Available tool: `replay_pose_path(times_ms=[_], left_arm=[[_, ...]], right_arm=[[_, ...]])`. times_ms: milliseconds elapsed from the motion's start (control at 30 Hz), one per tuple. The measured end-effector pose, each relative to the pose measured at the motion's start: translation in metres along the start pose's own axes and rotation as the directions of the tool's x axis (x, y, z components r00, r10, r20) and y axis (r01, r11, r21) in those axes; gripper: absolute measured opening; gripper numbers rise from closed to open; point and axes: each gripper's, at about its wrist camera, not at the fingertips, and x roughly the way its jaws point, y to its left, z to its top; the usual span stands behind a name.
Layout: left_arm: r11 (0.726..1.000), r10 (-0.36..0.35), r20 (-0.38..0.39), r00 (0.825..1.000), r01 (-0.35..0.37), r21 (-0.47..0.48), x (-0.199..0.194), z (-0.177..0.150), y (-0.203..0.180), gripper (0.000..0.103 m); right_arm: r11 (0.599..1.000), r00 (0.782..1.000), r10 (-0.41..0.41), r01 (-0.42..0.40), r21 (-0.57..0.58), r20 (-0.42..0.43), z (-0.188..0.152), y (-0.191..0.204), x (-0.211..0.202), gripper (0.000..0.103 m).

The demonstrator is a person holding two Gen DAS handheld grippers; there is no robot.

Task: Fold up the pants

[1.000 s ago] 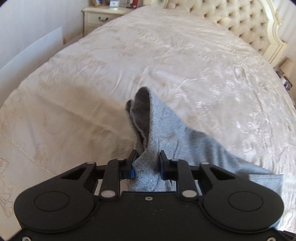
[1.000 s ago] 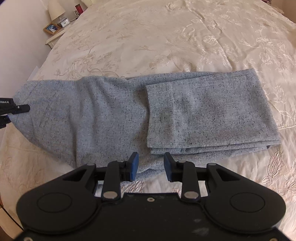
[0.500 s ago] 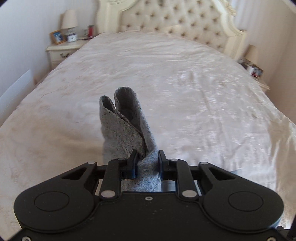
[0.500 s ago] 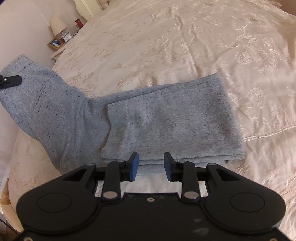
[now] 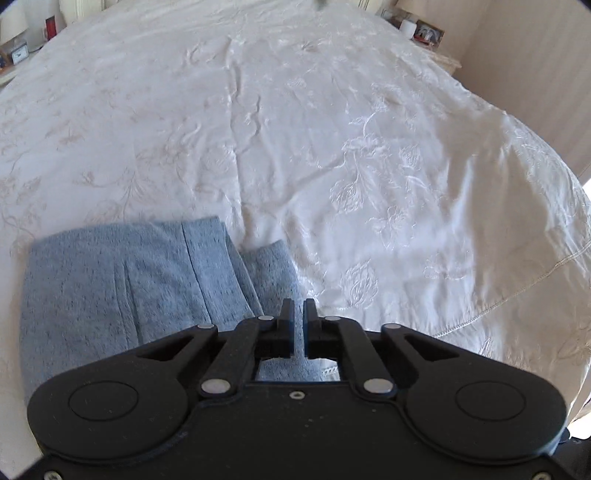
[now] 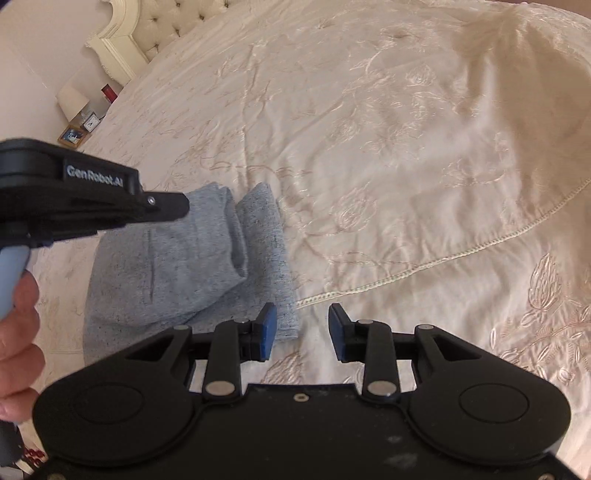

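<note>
1. Nearest the right wrist camera, the right claw [image 6: 301, 330] has its blue pads set wide and the jaws are opening, with only cream bedspread [image 6: 406, 155] between them; the left pad sits just beside the near right corner of the pants [image 6: 177, 273] without pressing on it.
2. Over on the left edge of that view, a person's hand [image 6: 18, 332] grips a pale blue handle, and the black body of the other tool reaches in from the left above the cloth.
3. Close in on the left wrist view, the left claw [image 5: 298, 314] is nearly together and its jaws are closing, a thin slit between them and no fabric caught there.
4. Just beyond and to the left of that claw, the grey-blue pants [image 5: 110, 280] lie folded into a compact stack on the bed, layered edges showing along the right side and one narrower layer poking out furthest right.
5. Beside the pants on the right, a stitched hem line runs across the bedspread [image 5: 369, 147], which is embroidered with leaf and flower patterns and lightly wrinkled.
6. Far left in the right wrist view, a nightstand [image 6: 79, 129] carries a lamp, a small clock and a picture frame, next to the tufted cream headboard [image 6: 147, 29].
</note>
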Motion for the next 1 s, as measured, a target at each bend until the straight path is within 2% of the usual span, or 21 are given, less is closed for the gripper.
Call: replay_pose_path(times_ms=[67,167,233,333,500,600,800,1000], left_arm=[[0.999,0.032,-0.018,0.999,-0.032,-0.016,-0.004,-0.006,0.007,0.015],[0.991,0.131,-0.025,0.991,-0.132,-0.031,-0.014,-0.012,0.026,0.015],[0.978,0.204,-0.022,0.979,-0.205,-0.051,-0.018,-0.011,0.048,0.016],[0.948,0.302,-0.033,0.953,-0.304,-0.091,-0.022,-0.012,0.086,0.026],[0.913,0.368,-0.092,0.925,-0.379,-0.154,-0.014,-0.016,0.143,0.027],[0.908,0.374,-0.125,0.919,-0.391,-0.151,0.003,-0.019,0.161,0.027],[0.924,0.328,-0.240,0.914,-0.363,-0.118,0.042,-0.027,0.181,0.028],[0.938,0.285,-0.270,0.920,-0.326,-0.117,0.056,-0.031,0.190,0.028]], right_arm=[[1.000,1.000,0.004,-0.004,0.005,0.002,0.001,-0.008,-0.001,0.034],[1.000,1.000,0.020,-0.020,0.004,-0.004,0.004,-0.011,0.003,0.034],[0.999,0.999,0.038,-0.038,-0.011,-0.006,0.007,-0.005,0.006,0.034],[0.996,0.997,0.071,-0.071,-0.045,-0.013,0.014,0.011,0.014,0.034],[0.986,0.994,0.104,-0.107,-0.130,-0.029,0.030,0.046,0.032,0.035],[0.979,0.993,0.103,-0.110,-0.171,-0.048,0.040,0.065,0.046,0.035],[0.976,0.995,0.072,-0.086,-0.200,-0.072,0.057,0.091,0.078,0.035],[0.977,0.994,0.047,-0.066,-0.201,-0.099,0.072,0.101,0.112,0.035]])
